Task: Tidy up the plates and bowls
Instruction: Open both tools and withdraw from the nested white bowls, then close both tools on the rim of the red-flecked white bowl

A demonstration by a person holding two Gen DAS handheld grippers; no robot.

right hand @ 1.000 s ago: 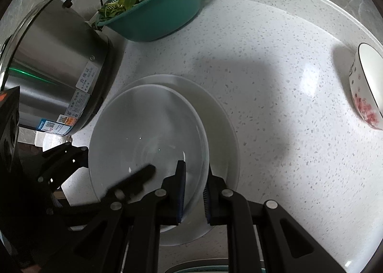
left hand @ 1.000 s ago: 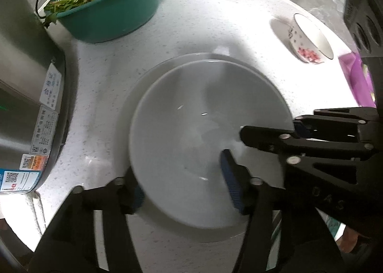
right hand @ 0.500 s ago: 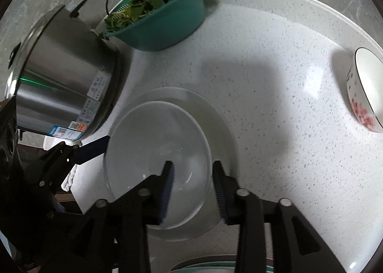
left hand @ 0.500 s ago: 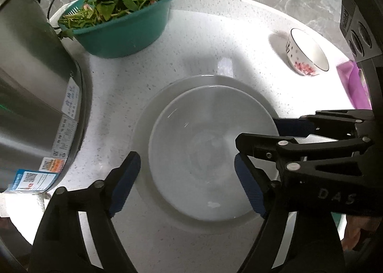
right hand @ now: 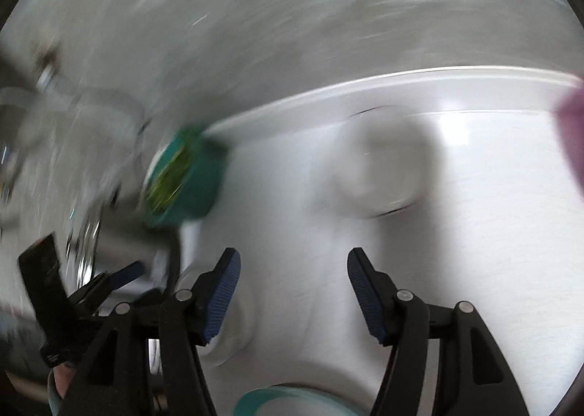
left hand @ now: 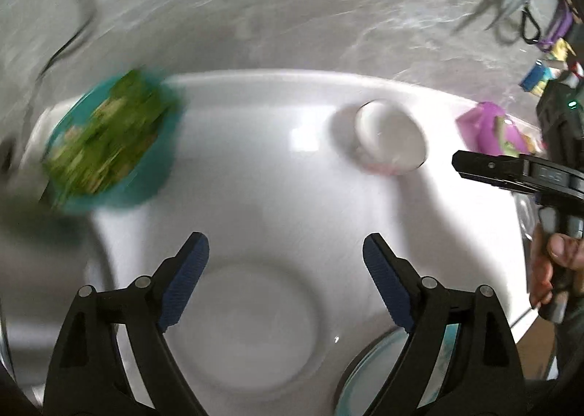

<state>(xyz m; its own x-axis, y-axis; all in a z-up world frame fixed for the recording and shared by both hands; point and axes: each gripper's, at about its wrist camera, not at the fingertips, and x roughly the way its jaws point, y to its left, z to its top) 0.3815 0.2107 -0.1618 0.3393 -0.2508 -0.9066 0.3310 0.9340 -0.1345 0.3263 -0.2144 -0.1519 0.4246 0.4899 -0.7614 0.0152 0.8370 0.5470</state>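
Both views are motion-blurred. My left gripper (left hand: pixel 284 281) hangs above the stacked white plates (left hand: pixel 255 328); its jaws are opening and nothing is between the blue pads. My right gripper (right hand: pixel 294 288) is also opening, empty, over bare white counter, with the plates' edge (right hand: pixel 237 324) just left of its left finger. A small white bowl (left hand: pixel 390 138) (right hand: pixel 383 168) stands farther back, ahead of both grippers. A teal-rimmed plate (left hand: pixel 383 379) (right hand: pixel 288 397) lies at the near edge.
A teal basin of greens (left hand: pixel 109 146) (right hand: pixel 182 178) stands at the back left, with a steel pot (right hand: pixel 84 241) blurred beside it. A purple bag (left hand: pixel 492 127) lies at the right. A hand (left hand: pixel 554 270) holds the right tool at the right edge.
Both grippers let go of the white plate on the stack, opened wide and rose. Both views swung away from the stack, toward the small bowl and the back wall.
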